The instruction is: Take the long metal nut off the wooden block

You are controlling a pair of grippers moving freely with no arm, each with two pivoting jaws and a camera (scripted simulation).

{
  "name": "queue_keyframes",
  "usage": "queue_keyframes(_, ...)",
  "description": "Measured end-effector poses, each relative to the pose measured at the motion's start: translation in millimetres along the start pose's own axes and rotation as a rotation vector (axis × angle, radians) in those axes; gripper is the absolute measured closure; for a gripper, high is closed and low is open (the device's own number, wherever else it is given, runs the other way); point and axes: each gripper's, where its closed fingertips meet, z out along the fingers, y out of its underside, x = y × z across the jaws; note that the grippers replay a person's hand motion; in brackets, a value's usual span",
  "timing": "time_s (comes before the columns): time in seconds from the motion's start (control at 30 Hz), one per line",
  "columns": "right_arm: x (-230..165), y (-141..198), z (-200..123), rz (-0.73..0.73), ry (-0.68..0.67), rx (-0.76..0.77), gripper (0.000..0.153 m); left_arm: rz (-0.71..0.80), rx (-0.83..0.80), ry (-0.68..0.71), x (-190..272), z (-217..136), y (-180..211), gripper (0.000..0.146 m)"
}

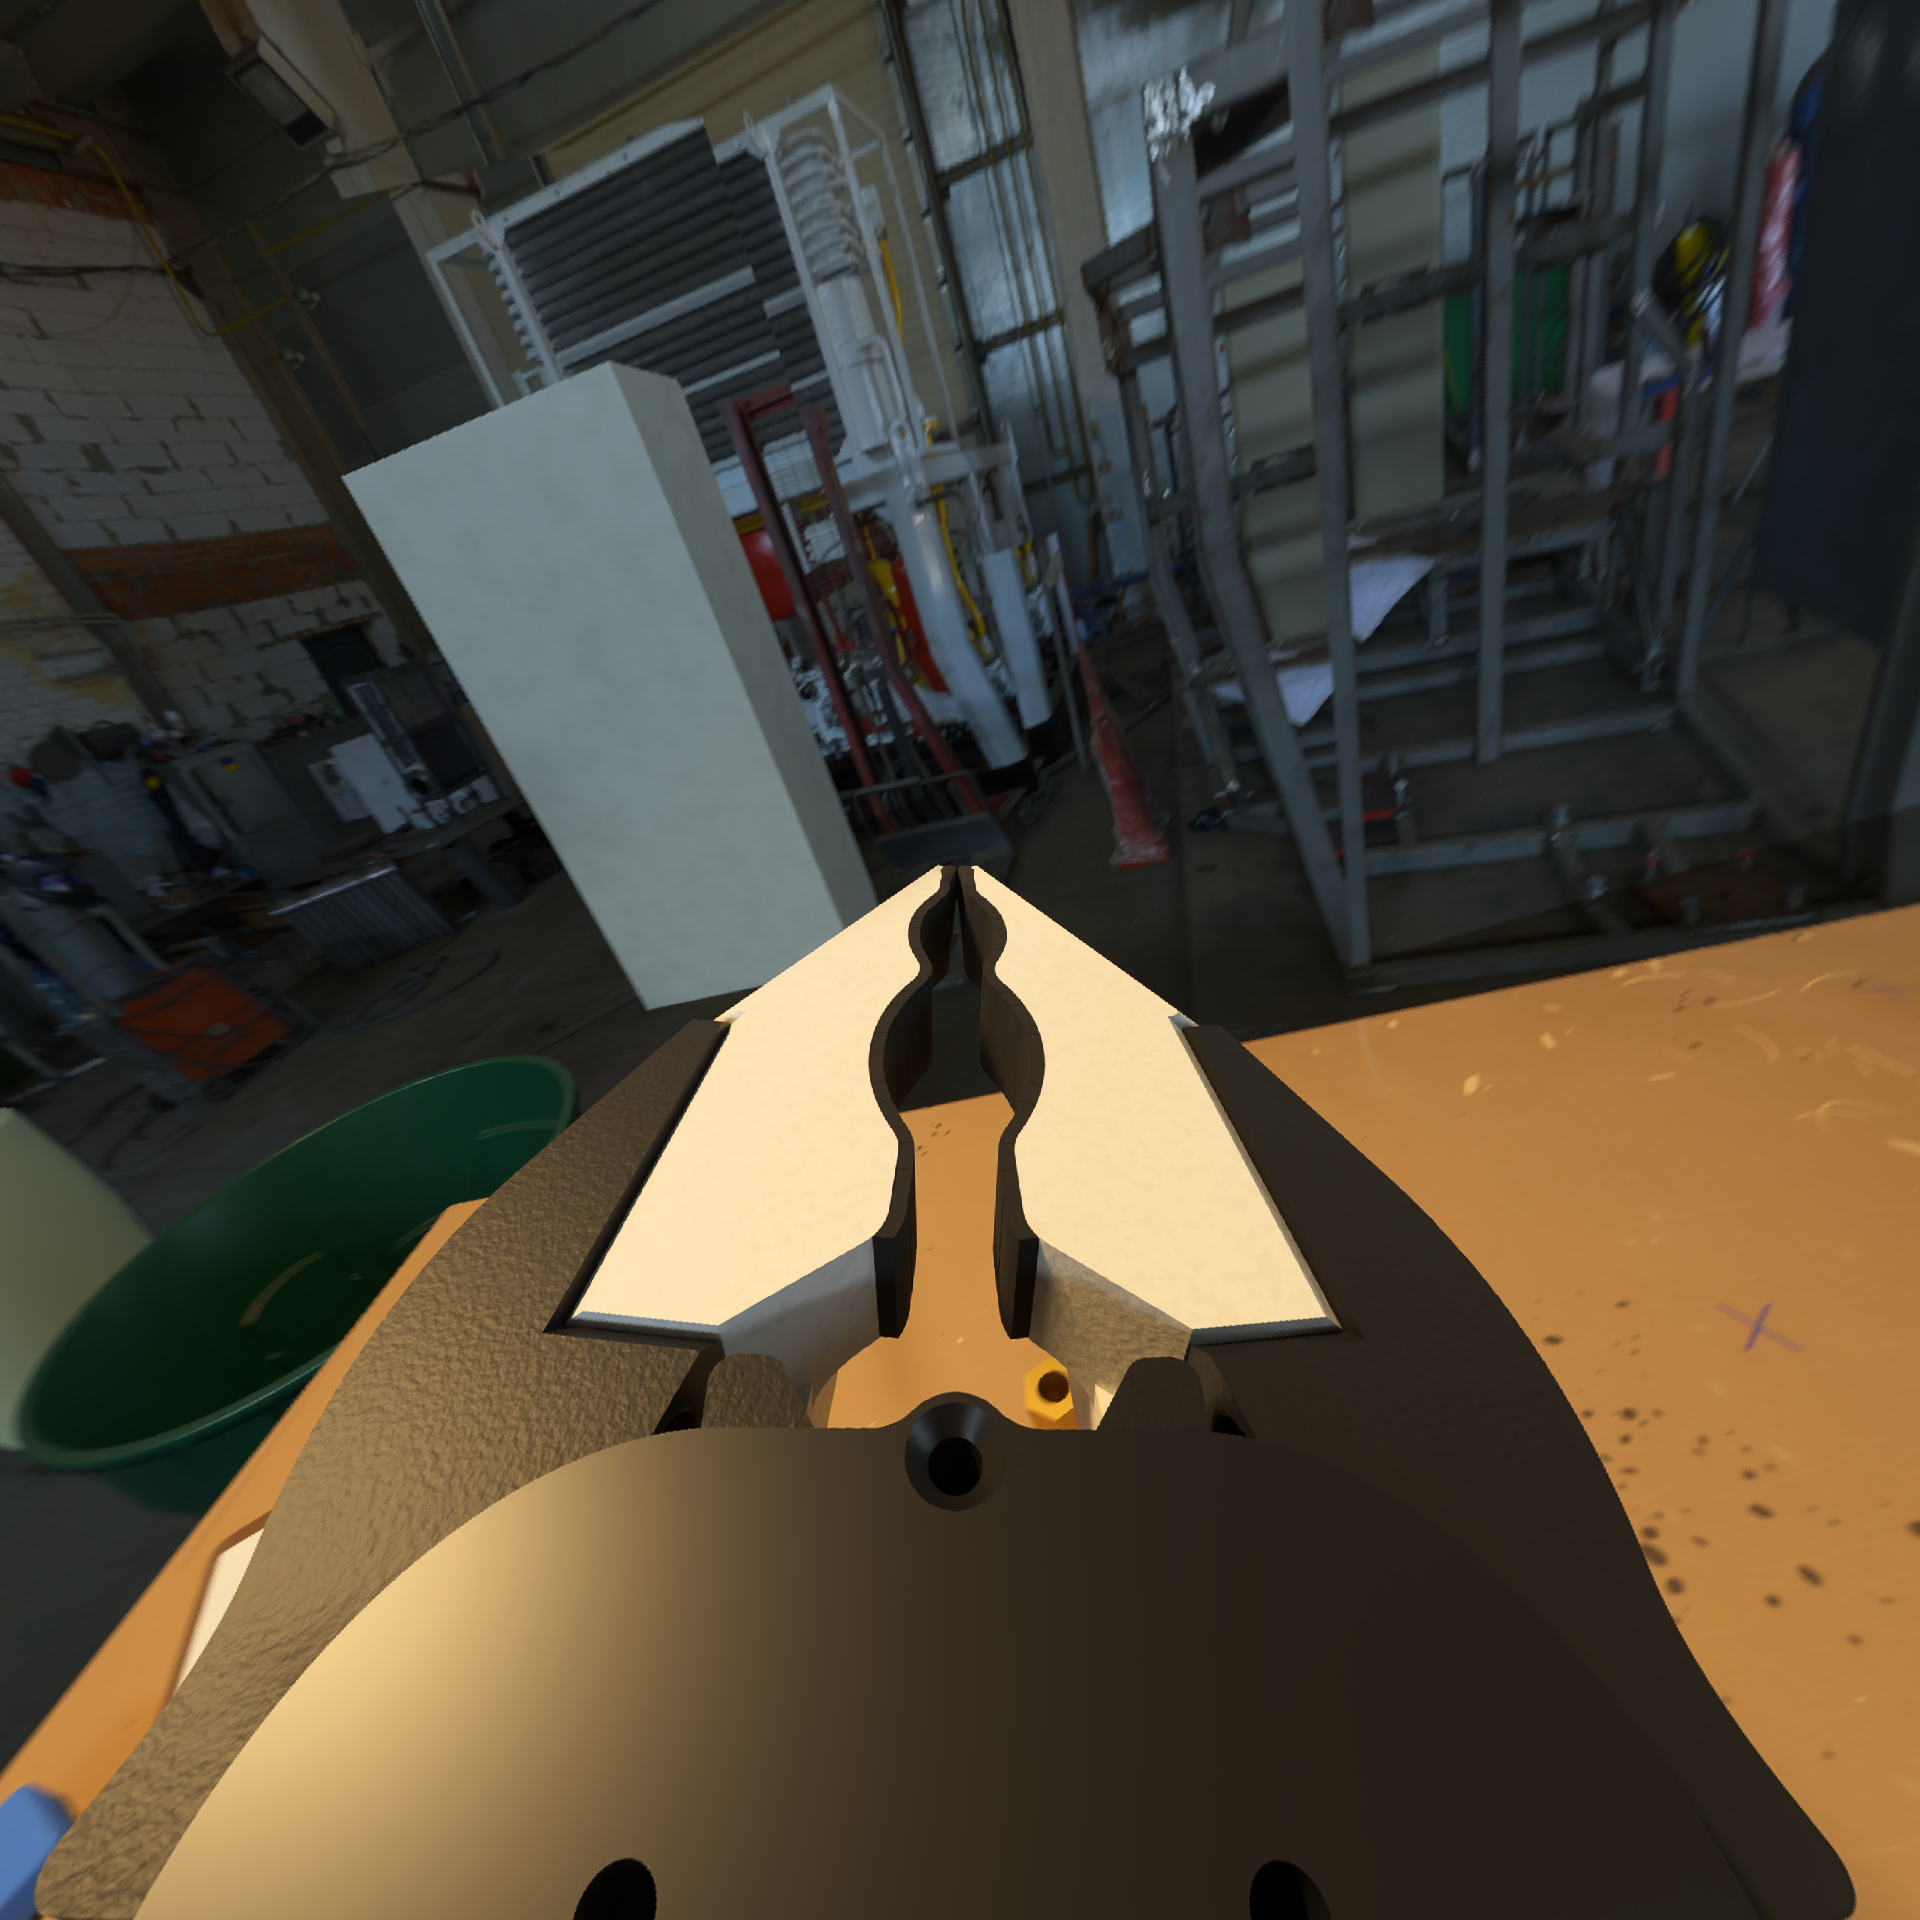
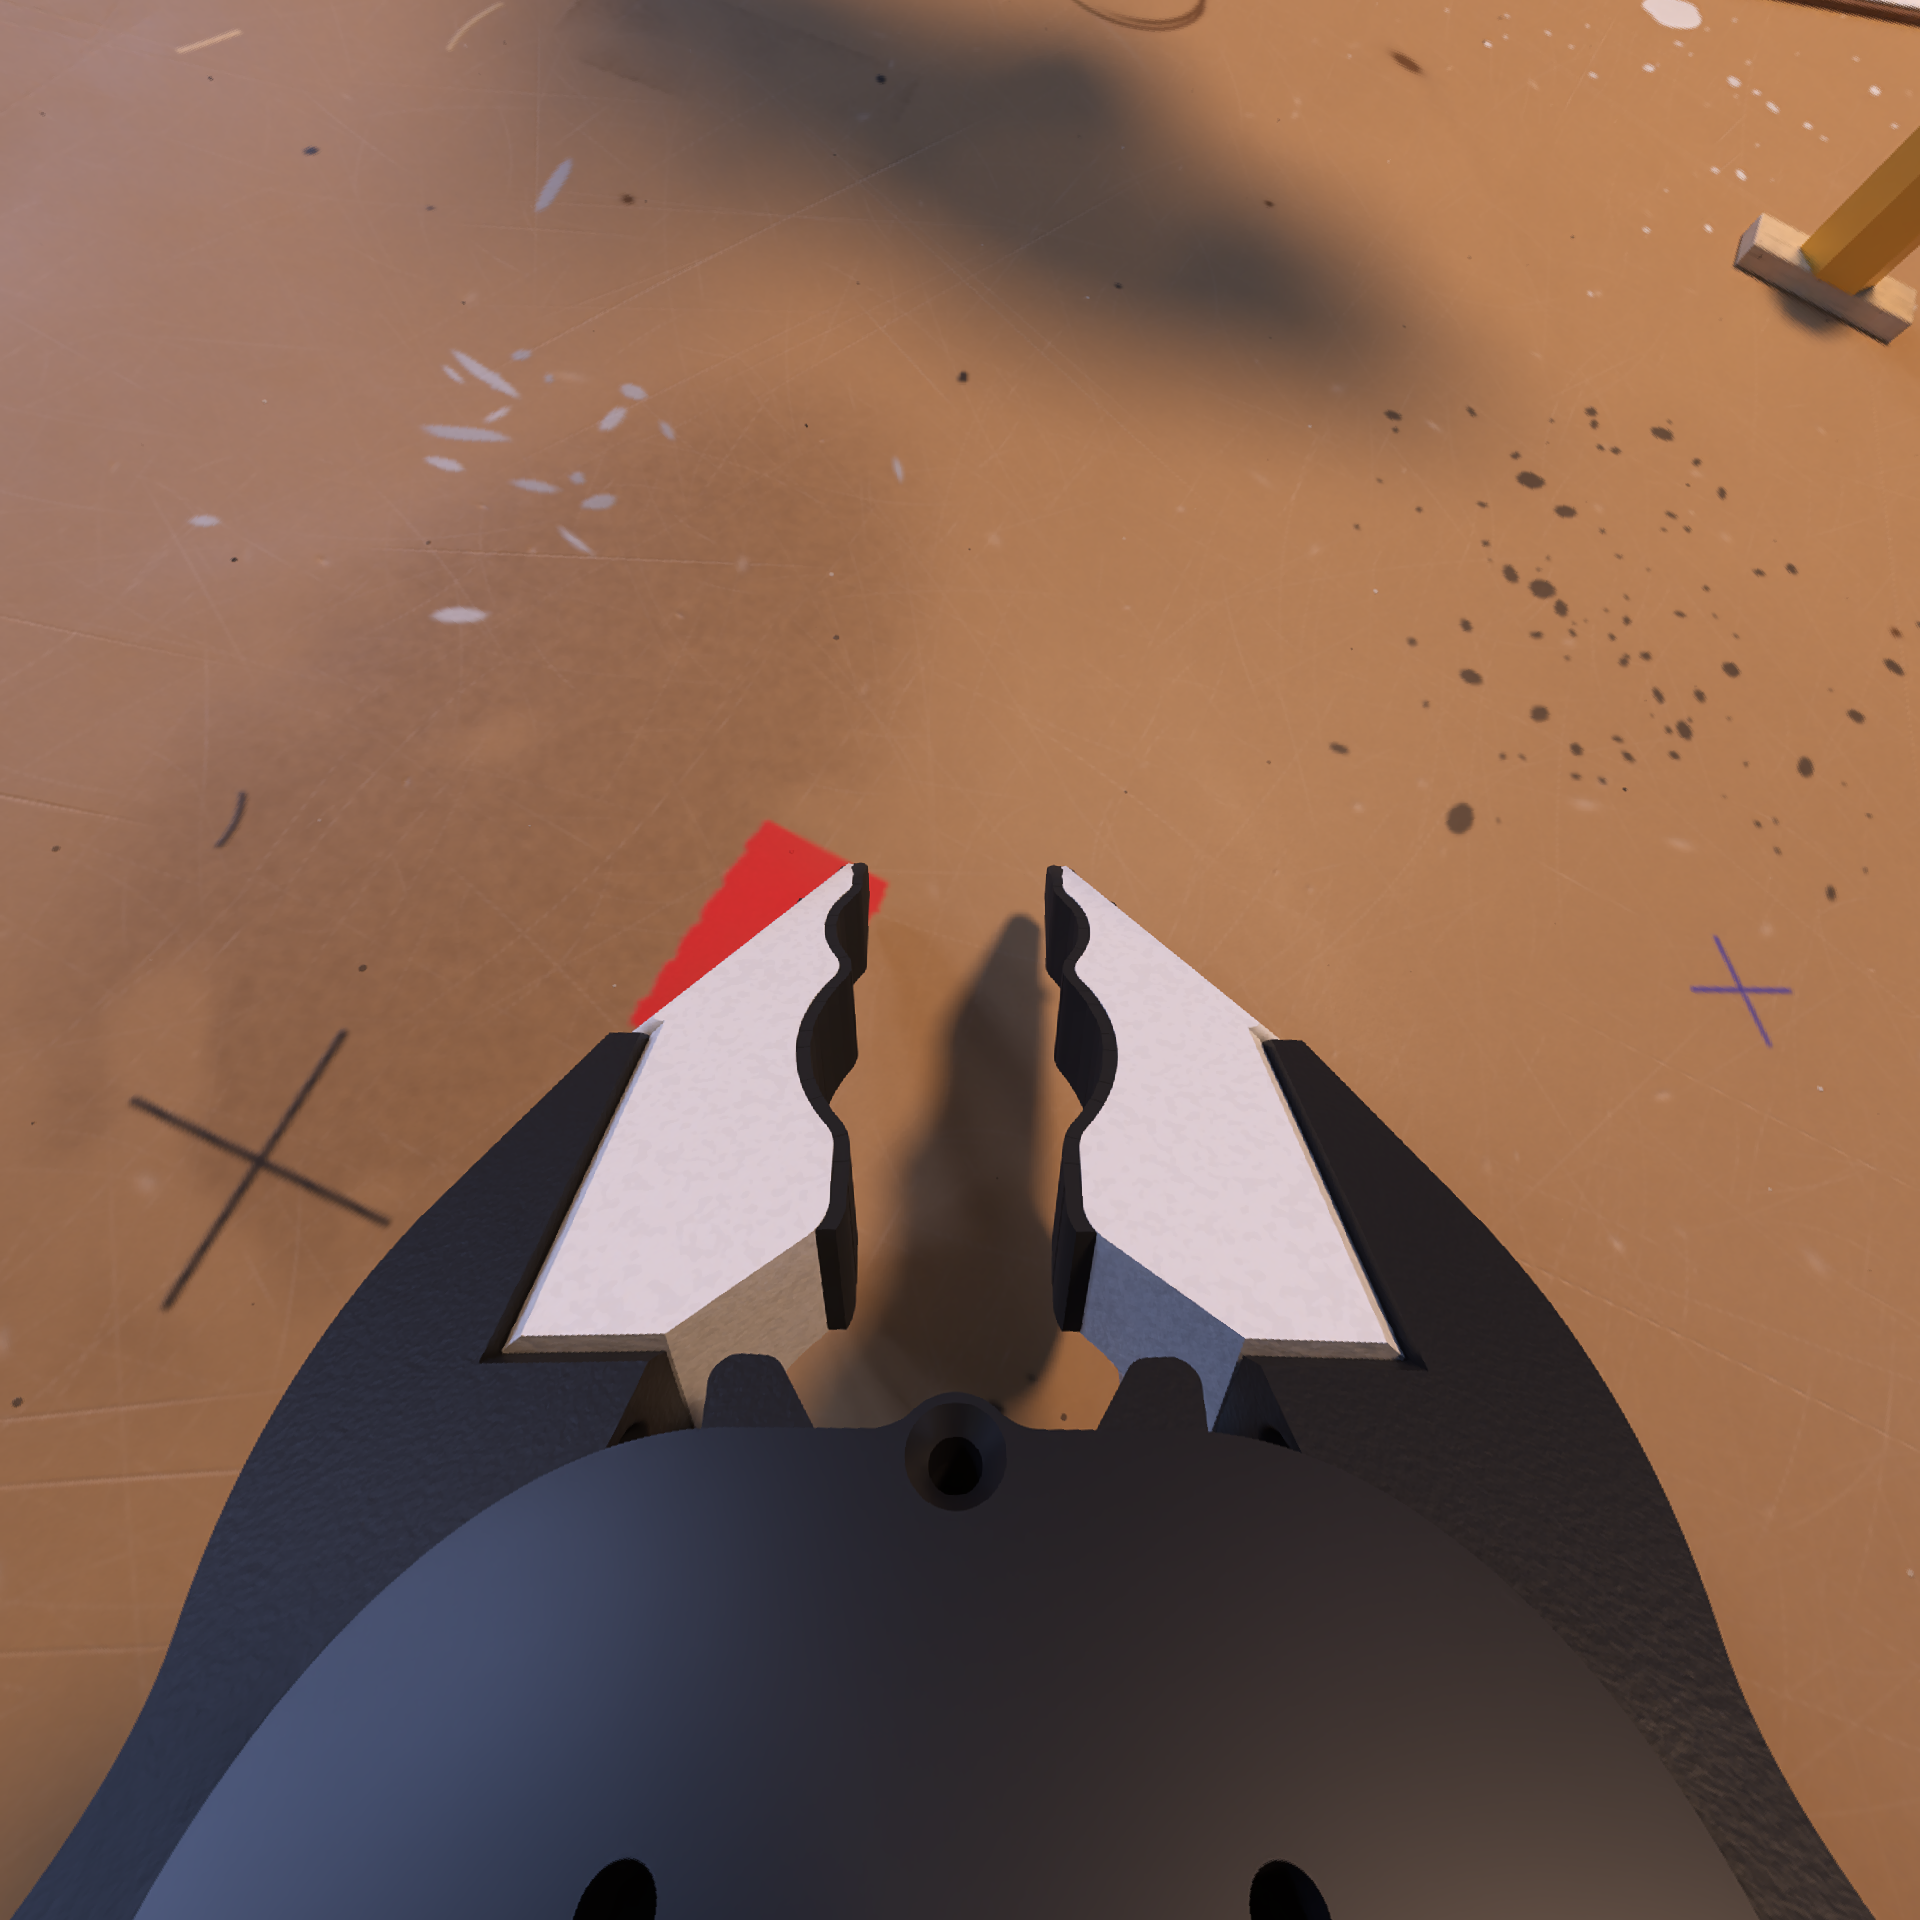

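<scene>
Nearby, green tub (image 1: 281,1247), red patch (image 2: 748,914)

Scratched orange-brown worktop (image 2: 935,520) lies open mid-frame; flat red patch (image 2: 758,894) at centre, pale wooden block (image 2: 1818,281) upper right obstruct.

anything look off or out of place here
Nothing looks spilled or broken. The long brass-coloured metal nut still stands on the small pale wooden block, leaning in the right wrist view. The orange tabletop carries paint specks. A flat red patch sits partly hidden behind the open right gripper.
</scene>
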Motion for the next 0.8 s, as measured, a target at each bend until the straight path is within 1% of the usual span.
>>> queue_keyframes(0.07, 0.0, 0.0, -0.1, 0.0, -0.001, 0.0, 0.119, 0.038, -0.055, -0.023, -1.4, 3.6, 10.9, 0.146)
queue_keyframes(0.1, -0.1, 0.1, -0.2, -0.001, 0.0, -0.001, 0.119, 0.038, -0.116, -0.028, -1.7, 6.2, 21.4, 0.146)
queue_keyframes(0.17, -0.1, 0.1, -0.2, -0.003, 0.0, -0.001, 0.119, 0.001, -0.282, -0.002, 0.7, 12.8, 49.8, 0.146)
queue_keyframes(0.23, -0.1, 0.0, 0.1, 0.003, -0.003, 0.002, 0.119, -0.056, -0.401, 0.023, 1.7, 22.2, 77.2, 0.145)
queue_keyframes(0.3, 0.1, 0.0, 0.4, 0.011, -0.007, 0.001, 0.119, -0.114, -0.448, 0.038, 3.9, 34.4, 99.2, 0.14)
queue_keyframes(0.33, 0.2, 0.0, 0.5, 0.013, -0.007, 0.001, 0.119, -0.154, -0.47, 0.067, 8.5, 40.7, 109.5, 0.137)
queue_keyframes(0.4, 0.3, -0.1, 0.4, 0.009, -0.004, 0.001, 0.119, -0.221, -0.54, 0.115, 17.9, 50.4, 128.3, 0.125)
queue_keyframes(0.47, 0.3, -0.1, 0.3, 0.005, -0.001, 0.002, 0.119, -0.223, -0.608, 0.129, 24.9, 57.4, 144.2, 0.117)
queue_keyframes(0.57, 0.4, -0.1, 0.3, 0.008, -0.003, 0.002, 0.119, -0.167, -0.698, 0.114, 30.3, 63.3, 166.3, 0.109)
queue_keyframes(0.6, 0.4, -0.1, 0.2, 0.007, -0.003, 0.002, 0.119, -0.17, -0.724, 0.122, 34.1, 64.7, 172.8, 0.106)
queue_keyframes(0.7, 0.4, -0.1, 0.2, 0.007, -0.003, 0.002, 0.119, -0.247, -0.783, 0.171, 45.2, 69.1, 189.8, 0.103)
queue_keyframes(0.8, 0.3, -0.1, 0.2, 0.007, -0.003, 0.002, 0.119, -0.254, -0.849, 0.172, 46.2, 67.3, 207.1, 0.102)
